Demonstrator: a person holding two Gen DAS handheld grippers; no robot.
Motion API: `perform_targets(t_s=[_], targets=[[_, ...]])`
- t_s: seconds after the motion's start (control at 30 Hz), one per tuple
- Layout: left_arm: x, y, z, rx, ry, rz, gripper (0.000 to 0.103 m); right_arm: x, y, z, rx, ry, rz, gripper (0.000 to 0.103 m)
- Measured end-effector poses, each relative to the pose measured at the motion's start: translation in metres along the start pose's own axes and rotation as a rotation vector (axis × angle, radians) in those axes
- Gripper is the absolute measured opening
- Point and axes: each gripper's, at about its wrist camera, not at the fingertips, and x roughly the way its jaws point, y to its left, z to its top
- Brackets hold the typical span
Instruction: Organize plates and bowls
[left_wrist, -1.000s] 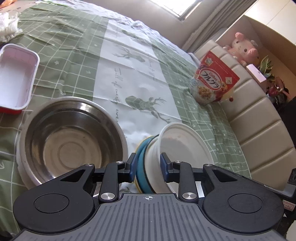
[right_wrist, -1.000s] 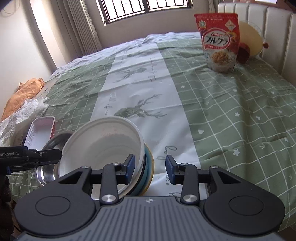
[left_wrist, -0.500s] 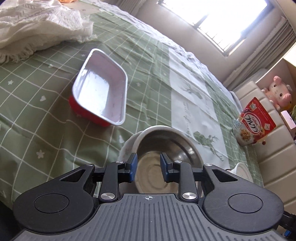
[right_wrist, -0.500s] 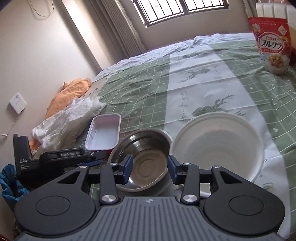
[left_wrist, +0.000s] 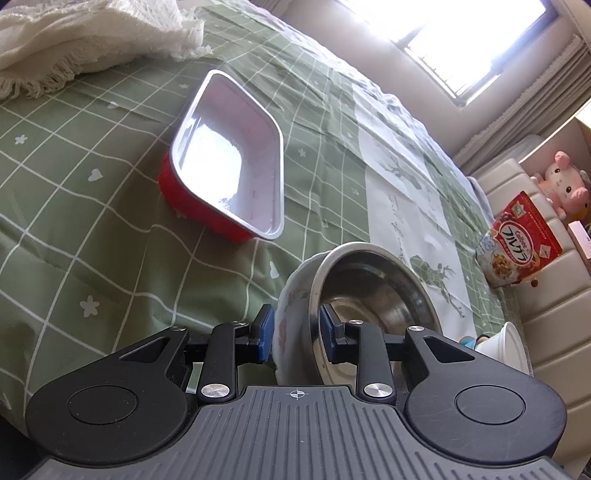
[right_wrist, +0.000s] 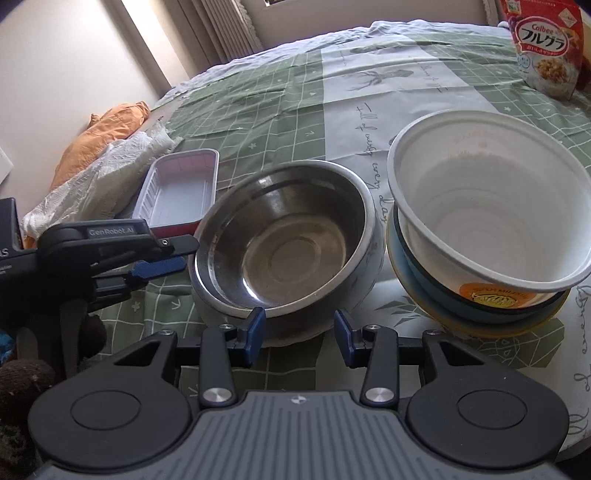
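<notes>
Right wrist | one steel bowl (right_wrist: 280, 254), one tray (right_wrist: 181, 192) | right hand-held gripper (right_wrist: 297, 332) parted, empty | left hand-held gripper (right_wrist: 188, 254) unclear

A green checked bedsheet (right_wrist: 258, 107) with a pale deer-printed band covers the bed. A red cereal bag (right_wrist: 546, 44) stands at the far edge against the cream padded headboard (left_wrist: 554, 325), where a pink plush pig (left_wrist: 561, 181) sits. At the left edge lie a white fringed cloth (right_wrist: 99, 181) and an orange cloth (right_wrist: 99, 136).
</notes>
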Motion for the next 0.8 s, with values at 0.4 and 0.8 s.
perform_targets(t_s=[0.4,0.8], targets=[[0.018,-0.014,-0.002,0.044,0.073,-0.022,0.029,0.021,0.002,0.015,-0.001,-0.075,-0.090,0.043],[-0.001,-0.003,0.000,0.066,0.013,0.068,0.032,0.015,0.003,0.000,-0.023,-0.060,-0.081,0.047]])
